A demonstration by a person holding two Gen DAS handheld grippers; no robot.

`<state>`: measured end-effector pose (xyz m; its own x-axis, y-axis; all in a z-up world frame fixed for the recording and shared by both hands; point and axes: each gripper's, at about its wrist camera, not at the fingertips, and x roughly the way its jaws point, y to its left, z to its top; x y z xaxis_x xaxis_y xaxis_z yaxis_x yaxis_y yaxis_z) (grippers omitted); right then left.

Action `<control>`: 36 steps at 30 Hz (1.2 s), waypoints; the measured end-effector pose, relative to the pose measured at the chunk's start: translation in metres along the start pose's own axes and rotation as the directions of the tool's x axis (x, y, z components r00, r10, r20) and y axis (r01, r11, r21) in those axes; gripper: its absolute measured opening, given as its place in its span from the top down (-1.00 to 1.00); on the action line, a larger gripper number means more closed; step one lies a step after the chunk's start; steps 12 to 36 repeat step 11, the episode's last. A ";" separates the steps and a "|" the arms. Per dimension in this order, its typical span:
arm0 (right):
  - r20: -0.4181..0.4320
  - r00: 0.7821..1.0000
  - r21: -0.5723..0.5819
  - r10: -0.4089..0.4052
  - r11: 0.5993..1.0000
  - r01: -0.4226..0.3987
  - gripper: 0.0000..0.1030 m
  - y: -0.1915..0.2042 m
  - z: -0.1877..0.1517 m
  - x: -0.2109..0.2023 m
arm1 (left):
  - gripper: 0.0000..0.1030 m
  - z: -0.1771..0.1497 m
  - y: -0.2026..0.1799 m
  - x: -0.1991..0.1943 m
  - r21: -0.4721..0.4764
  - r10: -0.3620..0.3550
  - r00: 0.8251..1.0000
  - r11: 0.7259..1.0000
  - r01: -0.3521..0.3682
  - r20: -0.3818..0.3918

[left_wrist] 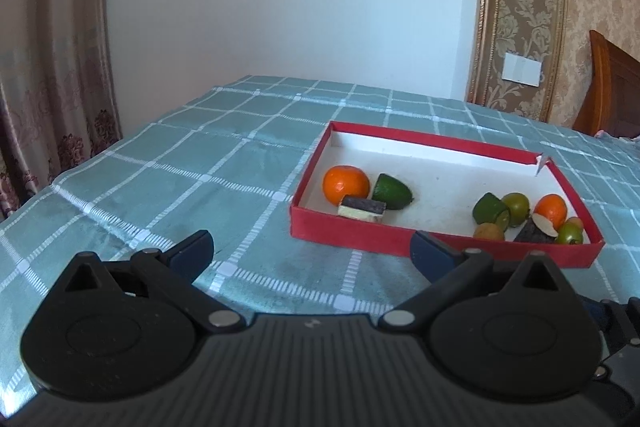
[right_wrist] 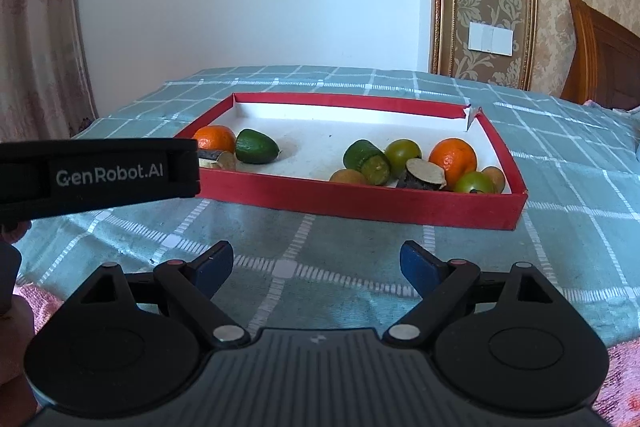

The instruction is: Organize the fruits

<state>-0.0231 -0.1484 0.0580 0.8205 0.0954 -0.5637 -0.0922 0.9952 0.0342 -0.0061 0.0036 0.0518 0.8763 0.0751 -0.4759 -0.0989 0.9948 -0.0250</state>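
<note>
A shallow red box with a white floor lies on the checked cloth. At its left end sit an orange, a green fruit and a dark cut piece. Its right end holds a second orange, a cut lime, green and brown small fruits and another dark cut piece. My left gripper stands open in front of the box. My right gripper is open too, nothing between its fingers.
The green checked tablecloth covers the table. In the right wrist view the left tool's black body reaches in from the left, partly hiding the box's left corner. A curtain hangs at left, a wooden headboard stands at right.
</note>
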 end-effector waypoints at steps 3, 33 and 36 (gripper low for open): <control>0.001 1.000 0.004 0.001 1.000 -0.001 -0.76 0.000 0.000 0.000 | -1.00 0.000 0.001 0.001 0.003 0.004 1.000 1.000 -0.004 -0.002; -0.004 1.000 0.014 0.009 1.000 -0.008 -0.76 -0.002 -0.001 0.000 | -1.00 -0.001 -0.001 -0.001 0.018 0.009 1.000 1.000 -0.009 0.023; -0.004 1.000 0.014 0.009 1.000 -0.008 -0.76 -0.002 -0.001 0.000 | -1.00 -0.001 -0.001 -0.001 0.018 0.009 1.000 1.000 -0.009 0.023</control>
